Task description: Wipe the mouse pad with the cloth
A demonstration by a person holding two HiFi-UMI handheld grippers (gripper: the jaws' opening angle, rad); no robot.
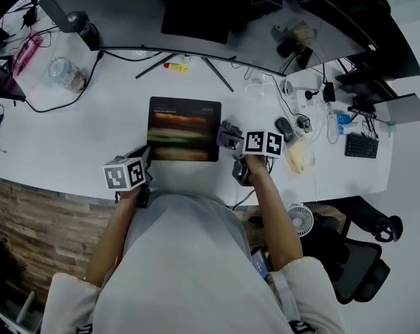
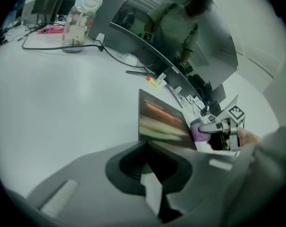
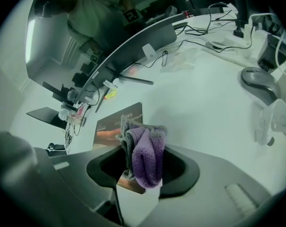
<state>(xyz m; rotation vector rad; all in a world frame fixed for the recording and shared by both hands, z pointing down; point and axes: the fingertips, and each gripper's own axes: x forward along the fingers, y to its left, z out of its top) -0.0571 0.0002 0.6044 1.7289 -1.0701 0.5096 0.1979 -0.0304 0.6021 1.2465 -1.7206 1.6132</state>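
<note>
The dark mouse pad (image 1: 184, 129) with a blurred coloured print lies flat on the white desk (image 1: 92, 131), in front of the person. My right gripper (image 1: 231, 139) hovers at the pad's right edge, shut on a bunched purple and grey cloth (image 3: 145, 155). The cloth (image 1: 222, 136) hangs just over that edge. In the right gripper view the pad (image 3: 115, 124) shows behind the cloth. My left gripper (image 1: 144, 156) sits at the pad's near left corner, its jaws together with nothing between them. From the left gripper view I see the pad (image 2: 161, 122) and the cloth (image 2: 198, 132) beyond it.
A curved monitor (image 1: 196, 12) on a stand spans the back of the desk. A glass jar (image 1: 62, 72) and cables lie at the back left, with a yellow marker (image 1: 176, 66) behind the pad. A computer mouse (image 1: 284, 127), a keyboard (image 1: 361, 146) and a small fan (image 1: 300, 219) are to the right.
</note>
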